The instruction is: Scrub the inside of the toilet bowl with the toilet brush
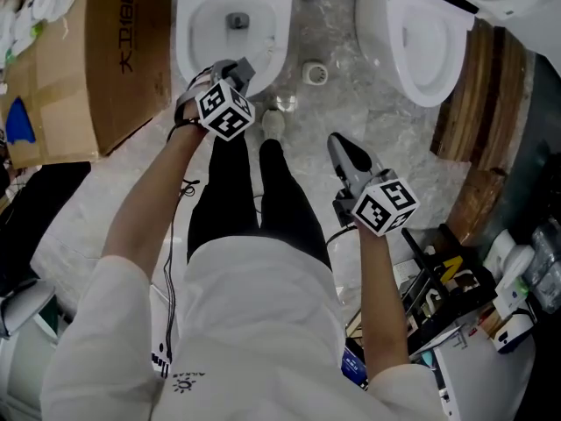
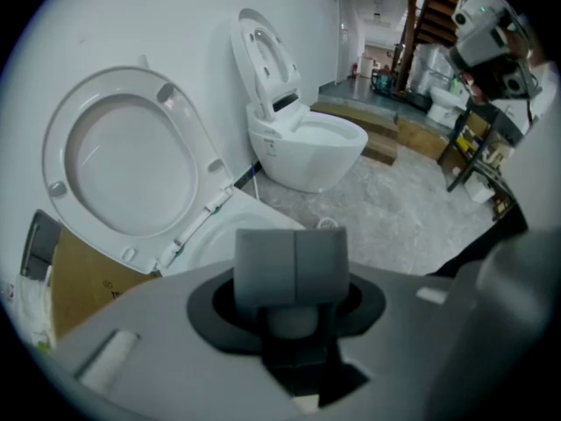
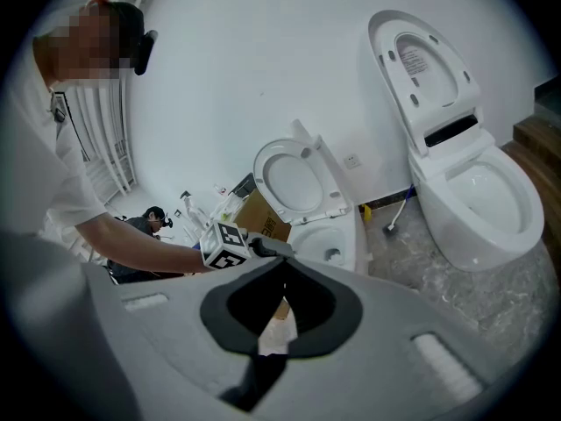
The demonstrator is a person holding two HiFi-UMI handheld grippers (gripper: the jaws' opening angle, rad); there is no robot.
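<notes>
Left tool [image 2: 294, 257] and right tool [image 3: 280, 260] closed, empty; only the gripper views show the raised seat [image 2: 123, 160].

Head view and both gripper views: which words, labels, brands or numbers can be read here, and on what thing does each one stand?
"大卫": printed sideways on the cardboard box; the characters after it are too blurred to read.
Small logo on the person's white shirt: too small to read.
Sticker inside the raised lid of the far toilet: too small to read.
</notes>
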